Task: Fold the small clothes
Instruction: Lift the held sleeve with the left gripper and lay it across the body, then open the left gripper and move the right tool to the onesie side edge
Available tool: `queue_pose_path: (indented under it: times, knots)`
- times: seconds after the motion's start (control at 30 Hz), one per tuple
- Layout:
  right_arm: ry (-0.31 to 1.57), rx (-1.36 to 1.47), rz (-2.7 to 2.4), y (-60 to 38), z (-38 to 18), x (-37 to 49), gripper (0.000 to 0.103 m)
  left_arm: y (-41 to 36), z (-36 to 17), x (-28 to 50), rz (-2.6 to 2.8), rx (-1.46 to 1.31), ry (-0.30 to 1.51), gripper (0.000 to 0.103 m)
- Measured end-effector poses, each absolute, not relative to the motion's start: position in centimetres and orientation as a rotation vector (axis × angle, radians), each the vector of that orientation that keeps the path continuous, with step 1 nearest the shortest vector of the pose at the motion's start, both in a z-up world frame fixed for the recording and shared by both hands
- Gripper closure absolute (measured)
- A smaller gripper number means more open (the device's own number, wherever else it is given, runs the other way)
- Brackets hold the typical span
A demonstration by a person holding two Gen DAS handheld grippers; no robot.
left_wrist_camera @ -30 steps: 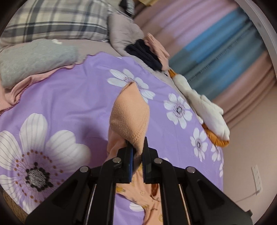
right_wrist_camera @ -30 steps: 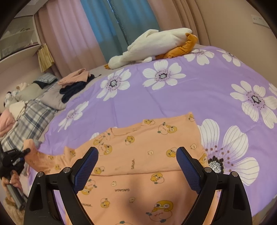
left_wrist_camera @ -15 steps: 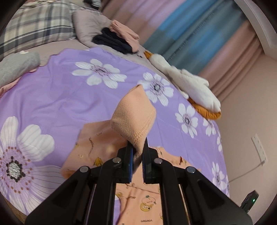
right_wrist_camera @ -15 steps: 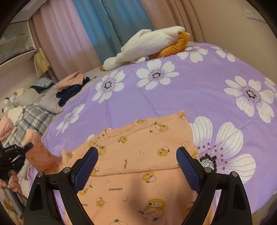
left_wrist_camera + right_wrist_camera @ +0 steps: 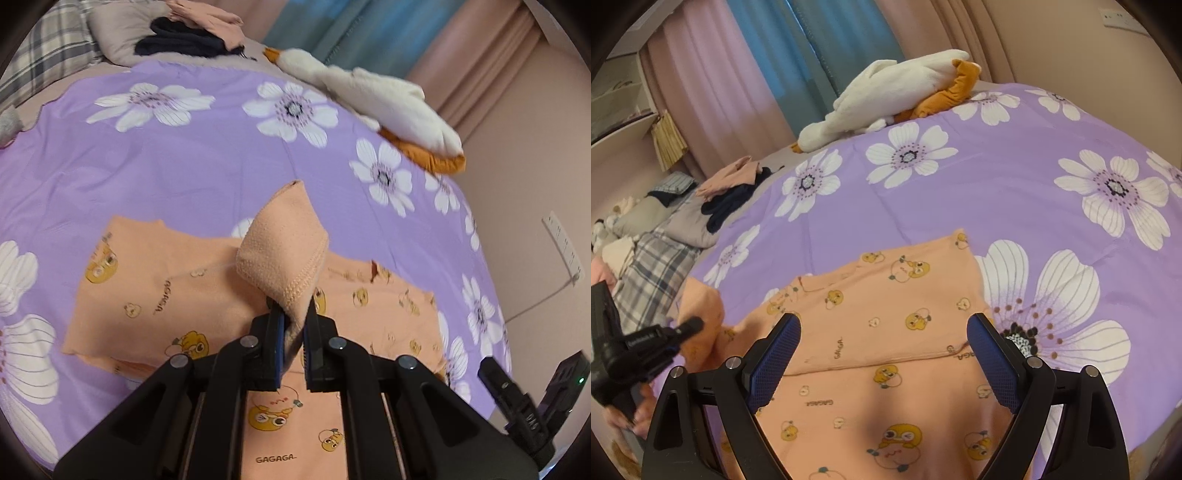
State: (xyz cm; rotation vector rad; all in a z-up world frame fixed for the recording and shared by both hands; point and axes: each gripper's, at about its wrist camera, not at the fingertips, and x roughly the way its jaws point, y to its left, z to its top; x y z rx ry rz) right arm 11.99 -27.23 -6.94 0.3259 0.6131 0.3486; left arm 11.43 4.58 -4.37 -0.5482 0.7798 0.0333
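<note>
An orange child's top (image 5: 886, 332) printed with yellow chicks lies flat on the purple flowered bedspread (image 5: 1015, 192). My left gripper (image 5: 293, 332) is shut on the ribbed cuff of its sleeve (image 5: 284, 254), held up over the top's body (image 5: 155, 295). From the right wrist view that left gripper (image 5: 690, 326) shows at the left edge with the lifted sleeve (image 5: 701, 306) bunched behind it. My right gripper (image 5: 882, 354) hovers above the top's lower part, jaws wide open and nothing between them. Its tip (image 5: 532, 402) shows at the lower right of the left wrist view.
A white and orange plush duck (image 5: 894, 92) lies at the far edge of the bed by the curtains. A pile of pink and dark clothes (image 5: 735, 188) sits beside a plaid pillow (image 5: 653, 266) at the left. A person's hand (image 5: 624, 417) holds the left gripper.
My left gripper carried the sleeve cuff across from bare bedspread to over the top's body, and its view swung right. The right gripper stayed open and nearly still.
</note>
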Motion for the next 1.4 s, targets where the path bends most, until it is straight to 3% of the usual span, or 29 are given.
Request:
queue_pose_path:
  times: [0.7, 0.8, 0.87, 0.97, 1.07, 1.4]
  knots:
    - [0.674, 0.359, 0.364, -27.5, -8.4, 13.1, 0.012, 1.3, -11.2, 14.0, 0.038, -0.489, 0.974, 0.094]
    - [0.683, 0.351, 0.367, -27.2, -8.5, 13.0, 0.012, 1.6, -10.2, 13.5, -0.011, -0.506, 0.983, 0.074]
    - [0.686, 0.345, 0.371, -27.1, -8.4, 13.0, 0.012, 2.0, -9.0, 12.6, -0.019, -0.499, 0.952, 0.047]
    - [0.688, 0.328, 0.382, -26.5, -8.2, 12.9, 0.012, 3.1, -6.9, 10.7, 0.015, -0.457, 0.882, 0.035]
    - [0.7, 0.312, 0.406, -25.4, -8.2, 13.0, 0.012, 6.0, -5.5, 8.4, 0.084, -0.483, 0.832, 0.027]
    - [0.774, 0.196, 0.573, -17.3, -8.2, 13.2, 0.012, 15.4, -6.6, 1.2, 0.356, -0.614, 0.802, 0.026]
